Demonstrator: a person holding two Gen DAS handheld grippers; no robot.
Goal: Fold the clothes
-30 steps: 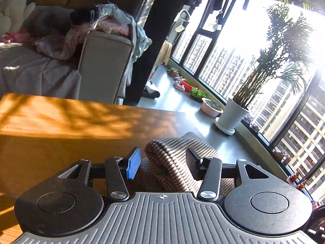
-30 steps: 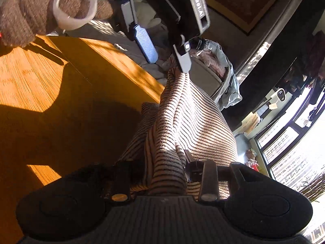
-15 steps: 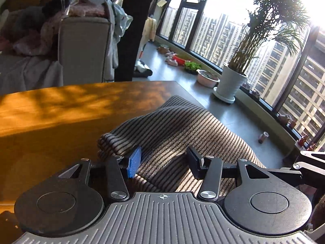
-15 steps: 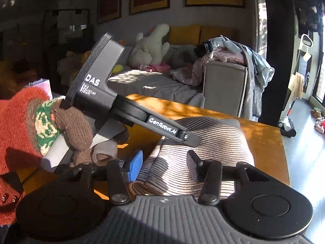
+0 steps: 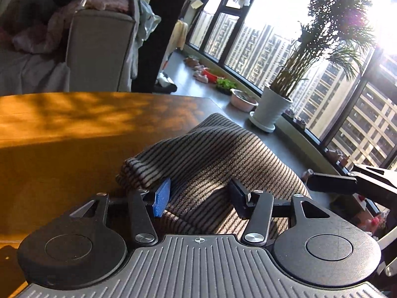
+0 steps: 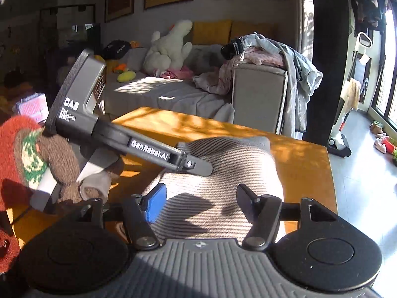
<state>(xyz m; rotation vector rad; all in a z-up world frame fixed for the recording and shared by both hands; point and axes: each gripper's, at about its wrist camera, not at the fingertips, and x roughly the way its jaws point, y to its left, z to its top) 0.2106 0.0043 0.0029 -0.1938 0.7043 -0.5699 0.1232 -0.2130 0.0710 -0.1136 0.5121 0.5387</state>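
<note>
The striped knit garment point(image 6: 223, 173) lies in a compact, layered bundle on the wooden tabletop point(image 6: 297, 154), lower centre of the right wrist view, close to the tabletop's window-side edge. In the left wrist view its rounded fold shows stacked layers at centre frame, so I judge the folding to be mostly done; what may remain is a last smoothing or squaring of the bundle, or moving on to another piece.

The left tool point(image 5: 198, 196) has its fingers spread apart with the garment's near end lying between them; nothing looks pinched. The right tool point(image 6: 198, 198) also stands wide apart above the cloth, holding nothing.

Whether either tool's fingers actually touch the fabric I cannot tell. The garment's near edge is cut off behind both tool bodies, and in the right wrist view the left tool's arm crosses over the bundle's left side. Harsh sun and deep shadow blur the layer count, and I cannot say what kind of garment it is. More clothes are heaped on the sofa point(image 6: 258, 92), upper centre.
</note>
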